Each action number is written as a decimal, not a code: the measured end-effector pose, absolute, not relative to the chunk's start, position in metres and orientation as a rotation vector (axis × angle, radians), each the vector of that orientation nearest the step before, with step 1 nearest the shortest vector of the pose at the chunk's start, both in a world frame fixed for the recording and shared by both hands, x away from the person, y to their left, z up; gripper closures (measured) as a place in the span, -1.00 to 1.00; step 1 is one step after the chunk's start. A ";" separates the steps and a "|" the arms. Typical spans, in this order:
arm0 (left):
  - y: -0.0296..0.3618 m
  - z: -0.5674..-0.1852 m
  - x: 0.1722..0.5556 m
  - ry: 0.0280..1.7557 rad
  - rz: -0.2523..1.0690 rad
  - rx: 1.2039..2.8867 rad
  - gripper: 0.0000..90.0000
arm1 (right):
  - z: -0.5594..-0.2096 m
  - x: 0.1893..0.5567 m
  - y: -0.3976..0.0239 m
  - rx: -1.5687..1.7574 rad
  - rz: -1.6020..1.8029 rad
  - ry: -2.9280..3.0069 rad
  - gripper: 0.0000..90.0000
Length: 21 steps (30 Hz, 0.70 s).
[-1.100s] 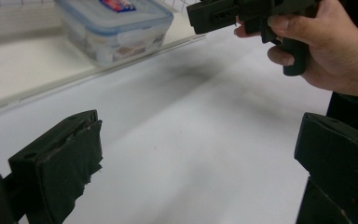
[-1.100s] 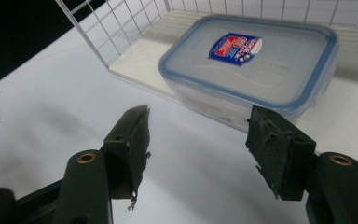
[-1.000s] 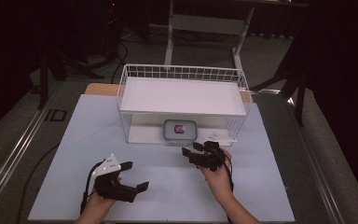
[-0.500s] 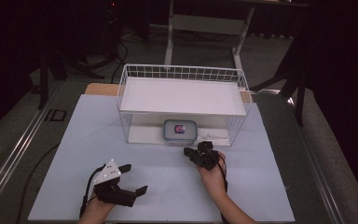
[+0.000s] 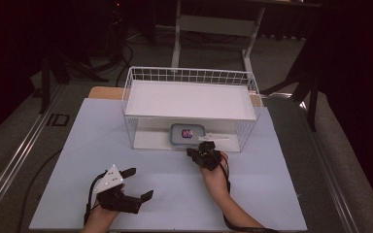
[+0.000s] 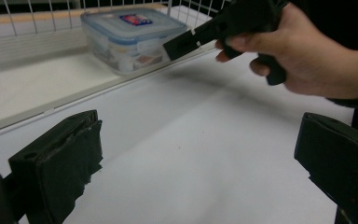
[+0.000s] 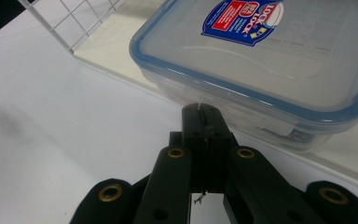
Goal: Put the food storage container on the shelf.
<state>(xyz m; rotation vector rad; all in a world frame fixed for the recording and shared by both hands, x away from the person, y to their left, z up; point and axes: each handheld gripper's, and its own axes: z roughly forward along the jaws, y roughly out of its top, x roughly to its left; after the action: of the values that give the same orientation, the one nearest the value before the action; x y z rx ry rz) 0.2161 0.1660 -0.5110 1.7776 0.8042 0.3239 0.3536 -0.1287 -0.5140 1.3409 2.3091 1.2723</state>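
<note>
Right gripper [image 7: 200, 109] jaws closed, seemingly touching container [image 7: 279, 60] front edge

This looks like a lab or studio set up for recording, not a home. A table [image 5: 281, 194] covered with a plain white sheet stands in a dark room whose surroundings fade into black. Behind it rise the metal legs of a stand [image 5: 213, 29], and dark tripod-like legs [image 5: 53, 73] flank it on both sides. Cables [image 5: 121, 53] trail over the grey carpeted floor [image 5: 9, 126]. A metal rail [image 5: 9, 165] runs along the table's left edge.
</note>
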 end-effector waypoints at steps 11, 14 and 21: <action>0.169 -0.509 0.214 0.794 0.326 1.764 -0.96 | -0.519 0.373 -0.126 1.384 1.289 2.243 1.00; 0.170 -0.508 0.214 0.789 0.331 1.753 -0.96 | -0.518 0.378 -0.123 1.379 1.283 2.245 1.00; 0.172 -0.508 0.214 0.799 0.328 1.747 -0.96 | -0.520 0.388 -0.118 1.371 1.260 2.225 1.00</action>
<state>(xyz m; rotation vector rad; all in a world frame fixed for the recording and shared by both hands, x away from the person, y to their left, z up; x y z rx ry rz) 0.2144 0.1715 -0.5082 1.7466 0.7988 0.3277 0.3884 -0.1180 -0.5196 1.3712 2.2245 1.2598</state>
